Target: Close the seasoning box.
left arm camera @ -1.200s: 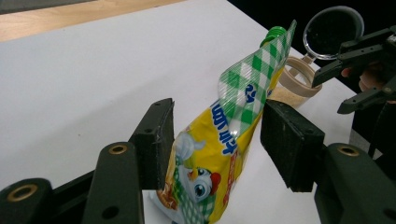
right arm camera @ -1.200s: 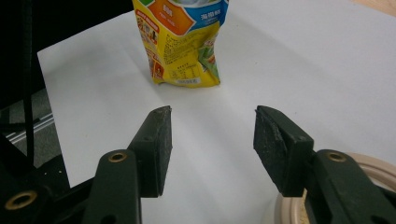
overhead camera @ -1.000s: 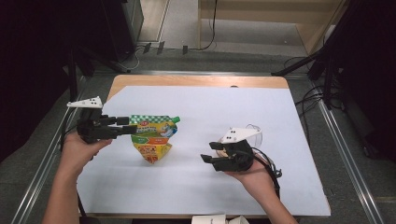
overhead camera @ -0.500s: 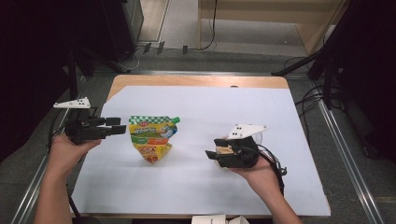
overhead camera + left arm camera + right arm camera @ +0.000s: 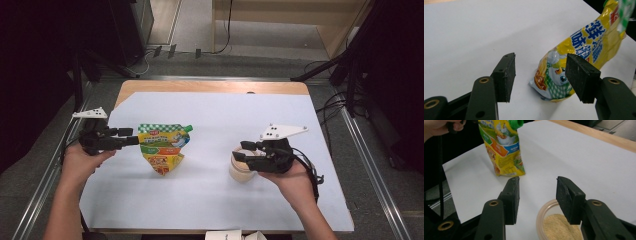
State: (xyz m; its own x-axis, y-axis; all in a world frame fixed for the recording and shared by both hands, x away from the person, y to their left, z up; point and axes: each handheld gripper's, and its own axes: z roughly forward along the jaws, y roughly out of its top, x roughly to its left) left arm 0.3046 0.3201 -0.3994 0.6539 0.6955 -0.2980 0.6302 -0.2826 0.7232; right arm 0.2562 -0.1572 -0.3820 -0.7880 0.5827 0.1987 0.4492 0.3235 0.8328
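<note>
The yellow pouch [image 5: 162, 147] lay on the white sheet [image 5: 210, 200], left of centre. The left gripper [image 5: 131, 137] was just beside the pouch's left edge, jaws wide apart, nothing between them. The right gripper [image 5: 241, 151] hovered over the rim of the round tub [image 5: 240, 172] of tan granules, jaws likewise wide and empty

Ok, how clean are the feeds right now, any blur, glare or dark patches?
High view: soft and low in detail, surroundings very dark, white sheet evenly lit. Left gripper view: pouch print readable, near jaws slightly soft, sheet almost blown out. Right gripper view: jar sharp, upper left corner dim.
</note>
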